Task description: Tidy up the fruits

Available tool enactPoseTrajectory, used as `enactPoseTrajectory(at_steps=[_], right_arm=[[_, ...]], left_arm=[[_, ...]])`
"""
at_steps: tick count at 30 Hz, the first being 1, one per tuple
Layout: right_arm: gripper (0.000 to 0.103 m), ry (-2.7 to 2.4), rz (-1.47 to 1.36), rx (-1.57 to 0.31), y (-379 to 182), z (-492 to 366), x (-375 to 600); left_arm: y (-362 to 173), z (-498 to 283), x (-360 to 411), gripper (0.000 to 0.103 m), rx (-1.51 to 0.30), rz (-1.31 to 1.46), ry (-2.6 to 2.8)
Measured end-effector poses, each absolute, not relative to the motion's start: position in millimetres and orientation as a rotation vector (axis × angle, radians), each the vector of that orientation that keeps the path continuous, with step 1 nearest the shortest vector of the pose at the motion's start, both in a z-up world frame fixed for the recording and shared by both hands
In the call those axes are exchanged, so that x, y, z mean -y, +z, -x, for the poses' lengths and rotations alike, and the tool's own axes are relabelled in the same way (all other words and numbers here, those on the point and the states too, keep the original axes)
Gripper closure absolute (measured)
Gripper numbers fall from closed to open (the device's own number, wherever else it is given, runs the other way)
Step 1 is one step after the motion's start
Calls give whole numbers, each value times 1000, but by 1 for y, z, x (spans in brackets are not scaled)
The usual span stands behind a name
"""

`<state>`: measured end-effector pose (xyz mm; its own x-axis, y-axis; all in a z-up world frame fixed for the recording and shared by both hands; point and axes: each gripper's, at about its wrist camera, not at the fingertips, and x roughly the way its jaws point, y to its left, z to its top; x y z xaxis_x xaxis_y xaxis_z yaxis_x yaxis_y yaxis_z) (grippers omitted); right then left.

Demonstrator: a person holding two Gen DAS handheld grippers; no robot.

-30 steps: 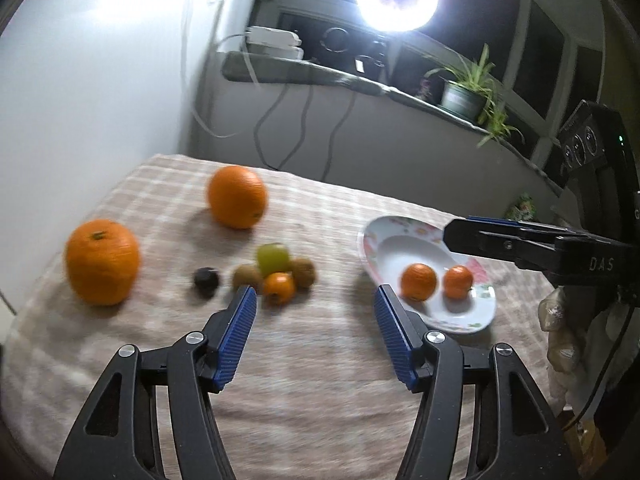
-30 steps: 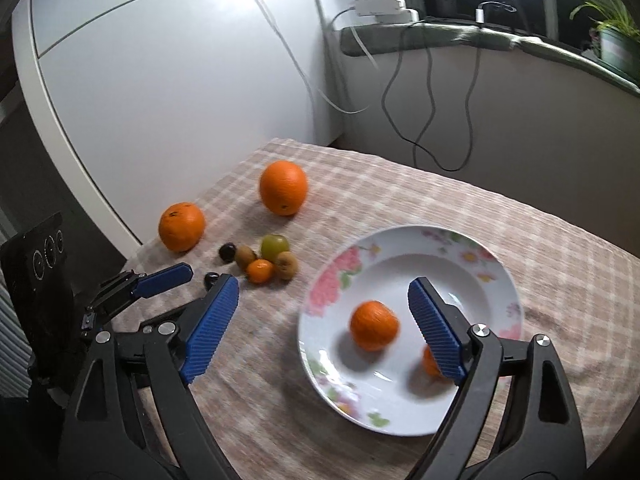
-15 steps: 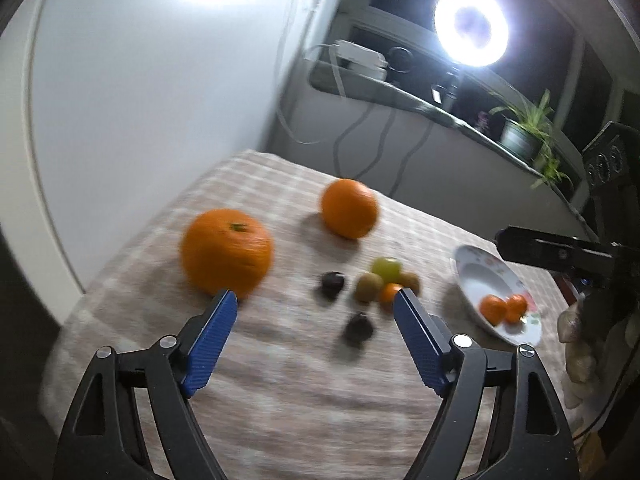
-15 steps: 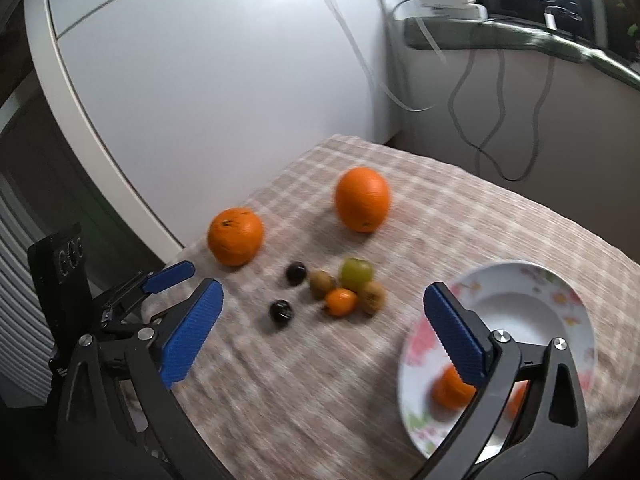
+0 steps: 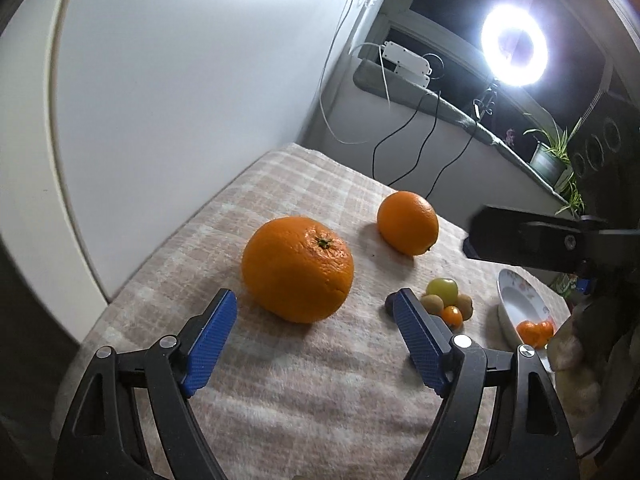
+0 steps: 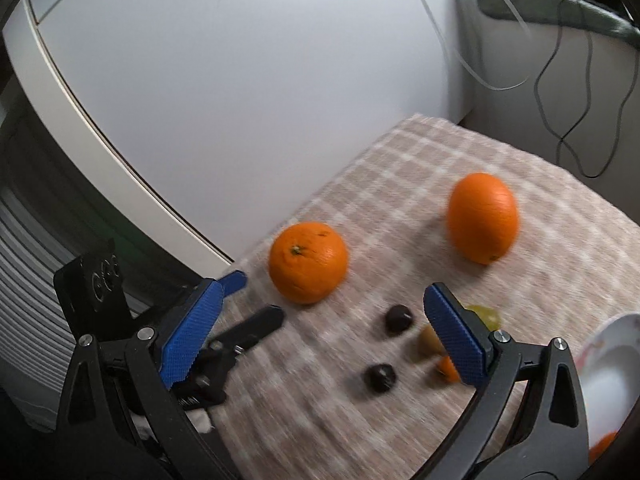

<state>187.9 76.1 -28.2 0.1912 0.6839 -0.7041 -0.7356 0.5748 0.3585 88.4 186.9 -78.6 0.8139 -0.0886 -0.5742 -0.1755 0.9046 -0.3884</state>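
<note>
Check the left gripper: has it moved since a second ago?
Yes. The left gripper has swung away from the plate toward the stemmed orange, which now sits just ahead of its open jaws.

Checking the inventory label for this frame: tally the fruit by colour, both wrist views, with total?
Large orange fruits on the cloth: 2
Small orange fruits: 3, one loose in the cluster, two on the white floral plate
Green round fruit: 1
Brown fuzzy kiwis: 2
Dark round fruits: 2
Total: 10

White wall, ring light (glaring) over sill, dark window.
</note>
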Motion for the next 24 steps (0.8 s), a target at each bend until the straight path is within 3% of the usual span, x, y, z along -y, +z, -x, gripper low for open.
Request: enactPoseTrajectory(at_steps=[4, 24], right_arm=[[1, 1012, 30, -1017, -40, -198, -96], [30, 990, -57, -1195, -80, -230, -137]], left_arm=[[-84, -96, -187, 22, -642, 452, 41], [-97, -120, -206, 24, -693, 571, -7]])
